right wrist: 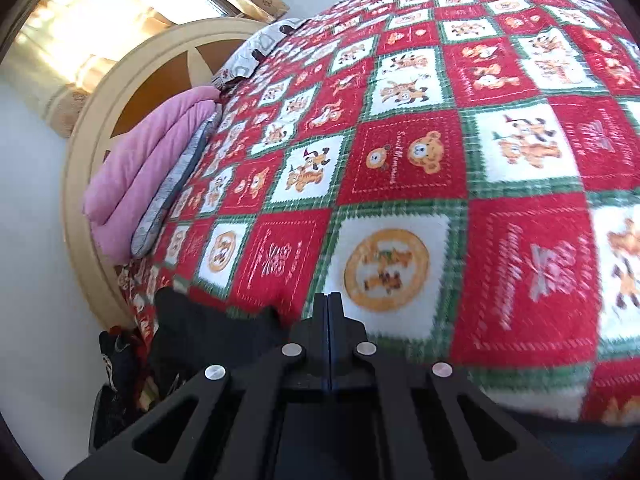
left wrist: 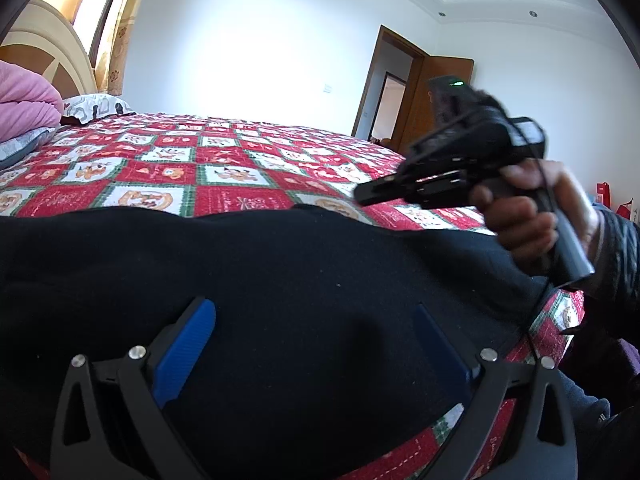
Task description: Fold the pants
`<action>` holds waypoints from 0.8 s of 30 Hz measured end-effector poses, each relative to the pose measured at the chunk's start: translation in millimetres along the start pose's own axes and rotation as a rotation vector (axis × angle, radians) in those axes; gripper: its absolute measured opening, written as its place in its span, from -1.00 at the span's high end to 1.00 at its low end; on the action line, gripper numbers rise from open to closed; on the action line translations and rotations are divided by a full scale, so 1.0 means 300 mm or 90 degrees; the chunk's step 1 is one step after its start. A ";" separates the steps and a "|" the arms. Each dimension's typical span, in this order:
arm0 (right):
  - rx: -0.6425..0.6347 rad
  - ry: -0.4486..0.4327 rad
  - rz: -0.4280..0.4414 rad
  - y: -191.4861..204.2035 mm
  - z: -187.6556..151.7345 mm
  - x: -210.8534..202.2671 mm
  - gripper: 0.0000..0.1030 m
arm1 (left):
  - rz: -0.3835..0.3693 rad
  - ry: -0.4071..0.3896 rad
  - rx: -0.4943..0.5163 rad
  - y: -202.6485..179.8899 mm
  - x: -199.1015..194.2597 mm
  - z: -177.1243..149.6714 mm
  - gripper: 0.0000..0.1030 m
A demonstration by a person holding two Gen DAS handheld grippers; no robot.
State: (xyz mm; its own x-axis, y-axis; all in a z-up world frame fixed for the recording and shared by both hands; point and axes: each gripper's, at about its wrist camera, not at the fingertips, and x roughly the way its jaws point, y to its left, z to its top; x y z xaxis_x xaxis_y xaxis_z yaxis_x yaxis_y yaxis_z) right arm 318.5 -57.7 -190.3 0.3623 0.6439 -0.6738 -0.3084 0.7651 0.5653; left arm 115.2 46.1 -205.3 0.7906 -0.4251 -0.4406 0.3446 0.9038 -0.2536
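The left wrist view sits low, close over the black pants, and looks level across the bed toward the far white wall and the door. The right claw shows at its right. The right wrist view looks steeply down on the quilt from nearby, rolled, facing the headboard at its left. Both views share the quilt, the pink bedding, the headboard and the curtained window.
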 end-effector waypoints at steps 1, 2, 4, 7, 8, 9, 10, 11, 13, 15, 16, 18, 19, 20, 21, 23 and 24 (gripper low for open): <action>-0.008 -0.007 -0.007 0.003 -0.011 -0.023 0.99 | 0.003 0.001 0.002 -0.002 0.001 0.001 -0.98; -0.016 -0.011 -0.018 0.008 -0.023 -0.047 0.98 | 0.006 0.002 0.005 -0.005 0.003 0.001 -0.98; -0.045 -0.012 -0.035 0.032 -0.061 -0.085 0.94 | 0.013 0.005 0.011 -0.011 0.004 0.002 -0.98; -0.085 -0.010 -0.051 0.058 -0.149 -0.129 0.60 | 0.016 0.006 0.014 -0.013 0.005 0.001 -0.99; -0.097 -0.012 -0.050 0.064 -0.176 -0.140 0.41 | 0.017 0.006 0.014 -0.013 0.005 0.001 -0.99; -0.110 -0.013 -0.048 0.068 -0.206 -0.152 0.35 | 0.017 0.007 0.015 -0.013 0.005 0.001 -0.99; -0.118 -0.014 -0.054 0.068 -0.226 -0.159 0.32 | 0.019 0.007 0.017 -0.013 0.007 0.001 -0.99; -0.127 -0.016 -0.072 0.060 -0.246 -0.161 0.32 | 0.021 0.007 0.018 -0.014 0.007 0.002 -0.99; -0.129 -0.008 -0.123 0.024 -0.263 -0.137 0.32 | 0.027 0.010 0.023 -0.017 0.011 0.002 -0.99; -0.103 -0.022 -0.107 -0.032 -0.263 -0.136 0.32 | 0.034 0.013 0.030 -0.024 0.014 0.001 -0.99; -0.090 -0.026 -0.090 -0.047 -0.257 -0.139 0.32 | 0.038 0.014 0.033 -0.027 0.016 0.001 -1.00; -0.067 -0.027 -0.069 -0.068 -0.252 -0.149 0.32 | 0.048 0.018 0.041 -0.036 0.020 0.000 -1.00; -0.062 -0.030 -0.068 -0.066 -0.253 -0.158 0.32 | 0.055 0.020 0.046 -0.042 0.022 -0.001 -1.00; -0.062 -0.036 -0.074 -0.065 -0.256 -0.169 0.32 | 0.063 0.023 0.051 -0.048 0.025 -0.001 -1.00; -0.065 -0.043 -0.083 -0.061 -0.261 -0.182 0.32 | 0.071 0.027 0.056 -0.053 0.027 0.000 -1.00; -0.069 -0.059 -0.108 -0.066 -0.277 -0.222 0.22 | 0.099 0.033 0.067 -0.069 0.026 0.005 -1.00; -0.069 -0.065 -0.118 -0.075 -0.287 -0.245 0.20 | 0.116 0.038 0.073 -0.079 0.027 0.009 -1.00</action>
State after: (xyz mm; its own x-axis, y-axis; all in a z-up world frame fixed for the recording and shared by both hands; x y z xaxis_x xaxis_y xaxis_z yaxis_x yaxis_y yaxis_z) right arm 223.1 -122.6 -194.5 0.5072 0.4935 -0.7066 -0.3185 0.8691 0.3783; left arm 114.9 21.4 -200.7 0.8146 -0.2534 -0.5217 0.2570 0.9641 -0.0670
